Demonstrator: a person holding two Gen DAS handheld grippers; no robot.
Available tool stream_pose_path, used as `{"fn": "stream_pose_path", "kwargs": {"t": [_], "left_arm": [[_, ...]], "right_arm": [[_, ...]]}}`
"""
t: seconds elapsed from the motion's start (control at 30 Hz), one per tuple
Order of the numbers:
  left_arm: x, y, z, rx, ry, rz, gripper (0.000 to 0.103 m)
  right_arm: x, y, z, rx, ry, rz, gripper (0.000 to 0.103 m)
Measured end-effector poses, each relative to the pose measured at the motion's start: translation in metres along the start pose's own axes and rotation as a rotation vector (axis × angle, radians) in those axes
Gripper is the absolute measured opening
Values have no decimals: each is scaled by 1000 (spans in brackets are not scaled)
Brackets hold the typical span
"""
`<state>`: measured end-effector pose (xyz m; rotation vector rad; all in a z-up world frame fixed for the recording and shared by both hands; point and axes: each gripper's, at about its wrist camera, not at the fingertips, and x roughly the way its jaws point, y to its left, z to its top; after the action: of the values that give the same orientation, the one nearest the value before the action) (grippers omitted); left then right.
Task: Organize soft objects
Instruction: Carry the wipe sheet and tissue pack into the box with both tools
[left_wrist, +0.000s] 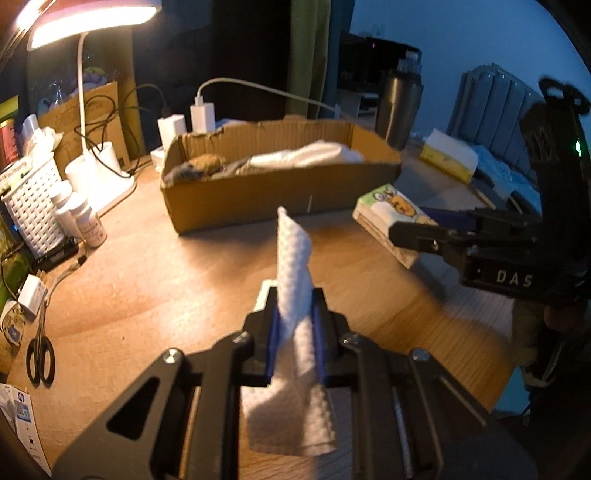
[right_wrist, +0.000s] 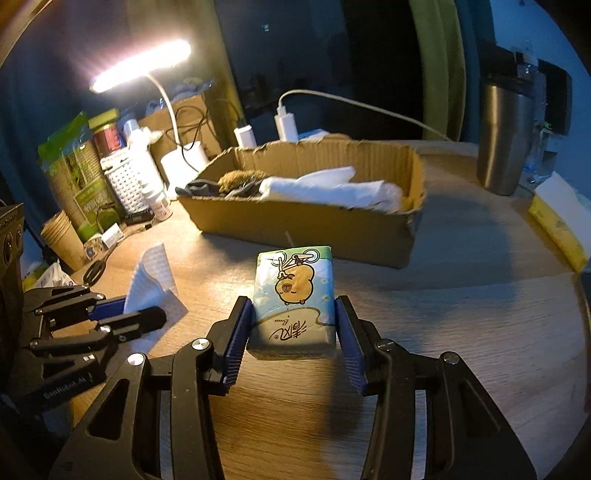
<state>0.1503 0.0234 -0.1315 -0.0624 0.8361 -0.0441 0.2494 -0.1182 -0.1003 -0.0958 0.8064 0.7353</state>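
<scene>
Left wrist view shows the left gripper (left_wrist: 295, 332) clamped hard on a white embossed paper towel (left_wrist: 293, 254), 1 end standing up between the blue pads and the other end hanging loose below the jaws, above the wooden desk (left_wrist: 147, 288). Right wrist view shows the right gripper (right_wrist: 293, 332) closed around a small tissue pack (right_wrist: 293, 302) printed with a cartoon capybara, both pads pressing its sides. The cardboard box (right_wrist: 306, 221) sits just beyond both grippers and already holds white cloth and a brown furry item, so my guess is that both things are headed there. Judging from this, the towel is the bigger risk: it is limp, held only by a narrow pinch, and its dangling end could catch on the box's near wall and drag out of the jaws or stay draped over the edge. The pack is slick plastic over soft tissue, so a squeeze on its sides could let it slip or tilt if the hand swings fast. With 2 grippers near each other, they could also bump over the box.
</scene>
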Motion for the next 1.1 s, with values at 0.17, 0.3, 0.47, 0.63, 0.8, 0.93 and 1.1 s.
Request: {"fn": "stream_pose_path", "kwargs": {"t": [0.17,0.3,0.47,0.63,0.8,0.93,1.1], "left_arm": [[-10,1,13,-21,-39,-12,16],[-15,1,22,-31,-62,-6,16],[-17,1,33,-40,-81,-5,16],[-22,-1,46,-45,-115,-5,17],[-28,0,59,-58,-150,-11,17],[-31,2,70,-67,-177,-11,17],[-35,5,85,-69,-207,-15,17]], "right_arm": [[-13,-7,5,6,-25,-10,49],[-22,-12,11,7,-43,-13,49],[-31,-13,20,-3,-65,-13,49],[-39,-18,30,-11,-86,-18,49],[-45,-24,40,-17,-103,-27,49],[-47,-27,49,-22,-115,-32,49],[-47,-33,59,-24,-128,-39,49]]}}
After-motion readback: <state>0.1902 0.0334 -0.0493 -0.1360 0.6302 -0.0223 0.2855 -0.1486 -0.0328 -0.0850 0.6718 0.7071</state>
